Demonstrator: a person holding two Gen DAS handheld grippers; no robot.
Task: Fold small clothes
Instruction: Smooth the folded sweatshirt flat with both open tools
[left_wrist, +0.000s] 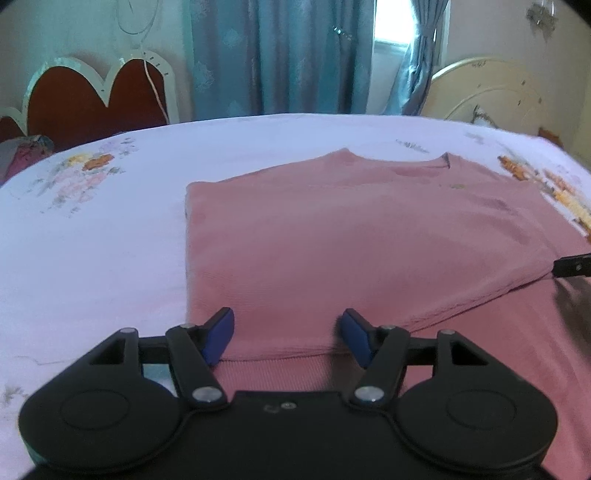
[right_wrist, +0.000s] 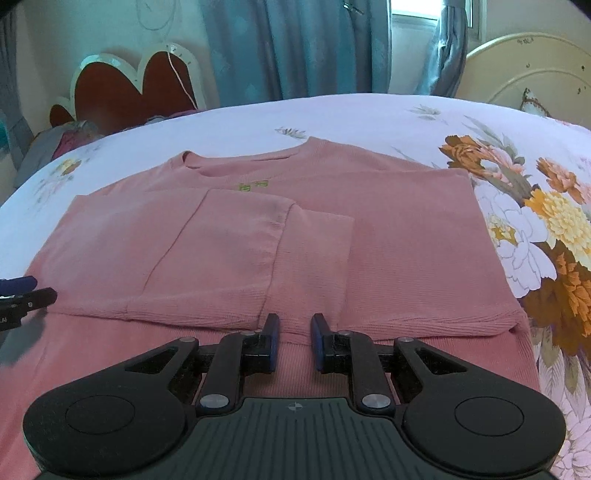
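A pink knit sweater (left_wrist: 332, 240) (right_wrist: 406, 240) lies flat on the bed, neck away from me. One sleeve (right_wrist: 240, 251) is folded across its front. A ribbed edge runs across over more pink cloth just in front of both grippers. My left gripper (left_wrist: 287, 325) hovers over the sweater's near left part, jaws wide open with only cloth below them; its tip shows at the left edge of the right wrist view (right_wrist: 26, 291). My right gripper (right_wrist: 295, 332) sits above the ribbed edge near the middle, with a narrow gap between its pads and nothing pinched. Its tip (left_wrist: 572, 267) shows at the left view's right edge.
The bed carries a white sheet (left_wrist: 92, 240) (right_wrist: 369, 110) with a large flower print (right_wrist: 535, 229) on the right. A cream headboard (right_wrist: 535, 66) stands at the back right. A red heart-shaped board (left_wrist: 92, 96) and blue curtains (left_wrist: 277, 55) lie beyond the bed.
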